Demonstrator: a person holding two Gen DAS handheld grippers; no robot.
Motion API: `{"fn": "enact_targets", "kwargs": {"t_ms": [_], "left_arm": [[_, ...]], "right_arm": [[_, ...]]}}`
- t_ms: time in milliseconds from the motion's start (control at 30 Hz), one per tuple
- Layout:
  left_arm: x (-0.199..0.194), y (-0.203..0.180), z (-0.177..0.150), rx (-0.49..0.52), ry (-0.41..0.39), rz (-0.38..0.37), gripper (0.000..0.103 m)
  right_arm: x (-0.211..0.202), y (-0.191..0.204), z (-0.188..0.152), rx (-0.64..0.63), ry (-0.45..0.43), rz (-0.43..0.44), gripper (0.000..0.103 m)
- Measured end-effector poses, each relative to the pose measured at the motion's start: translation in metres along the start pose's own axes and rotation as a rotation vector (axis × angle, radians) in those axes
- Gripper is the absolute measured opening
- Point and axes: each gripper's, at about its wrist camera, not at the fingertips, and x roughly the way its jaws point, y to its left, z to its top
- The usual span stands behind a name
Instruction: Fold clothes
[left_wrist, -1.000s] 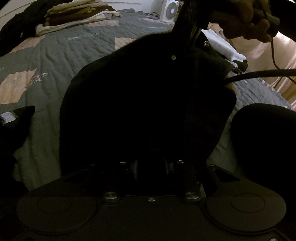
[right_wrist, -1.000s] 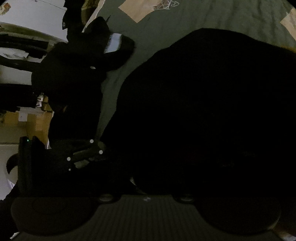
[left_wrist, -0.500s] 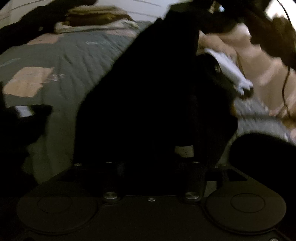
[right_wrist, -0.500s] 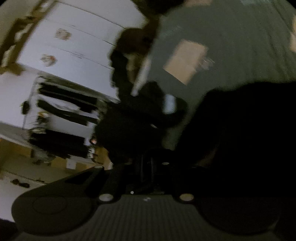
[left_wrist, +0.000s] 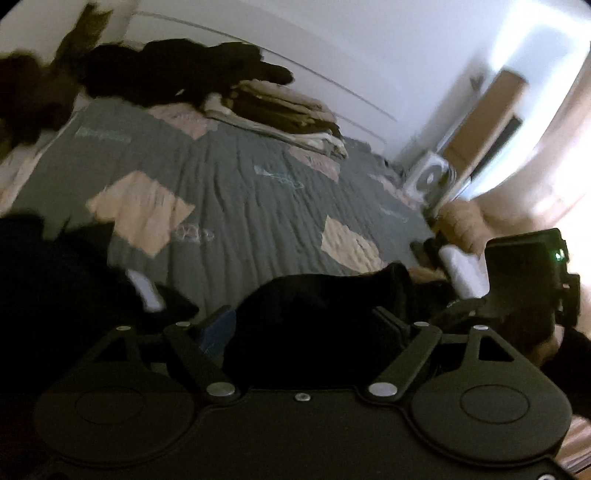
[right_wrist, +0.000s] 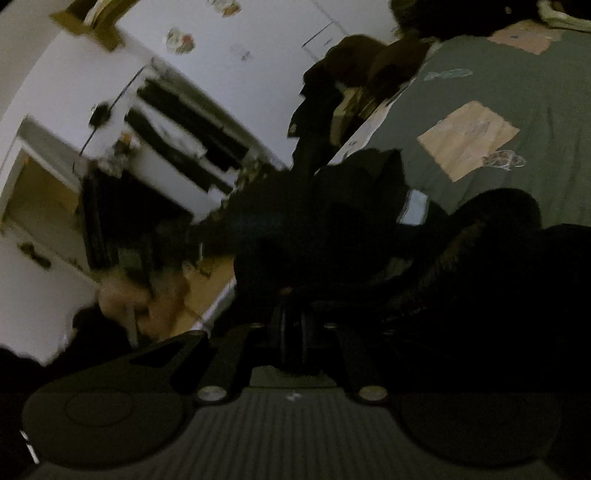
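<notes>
Bedspread (left_wrist: 258, 192) holds black garment (left_wrist: 314, 295) between opening left tool (left_wrist: 306, 325).

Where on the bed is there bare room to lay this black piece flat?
The open patch is the middle of the grey quilt, between the folded stack at the far edge and the black garment near the left gripper. Crowded spots: dark clothes heaped far left and near left.
</notes>
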Motion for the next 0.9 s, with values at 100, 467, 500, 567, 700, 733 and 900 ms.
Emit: {"fn": "enact_targets", "kwargs": {"t_ms": [100,467,500,567,700,733,900], "left_arm": [[0.027,-0.02,0.017,0.064,0.074,-0.038,0.076],[0.133,-0.061,0.004,0.235,0.349,-0.034,0.022],[0.137,-0.058,0.003,0.228,0.357,-0.02,0.01],[0.139,-0.053,0.0,0.22,0.363,-0.006,0.008],[0.135,-0.045,0.002,0.213,0.357,0.017,0.006],[0.131,-0.043,0.004,0.213,0.349,0.025,0.006],[0.114,-0.021,0.019,0.183,0.314,0.108,0.005]], "right_arm": [[0.006,0.007,-0.006,-0.045,0.025,0.004,0.009],[0.004,0.014,-0.023,-0.114,0.024,-0.008,0.011],[0.004,0.014,-0.025,-0.117,0.023,-0.009,0.011],[0.004,0.011,-0.027,-0.111,0.025,-0.019,0.013],[-0.004,-0.001,-0.032,-0.045,0.014,-0.043,0.028],[-0.011,-0.004,-0.035,-0.033,-0.005,-0.046,0.034],[-0.058,-0.021,-0.049,0.042,-0.134,-0.085,0.047]]}}
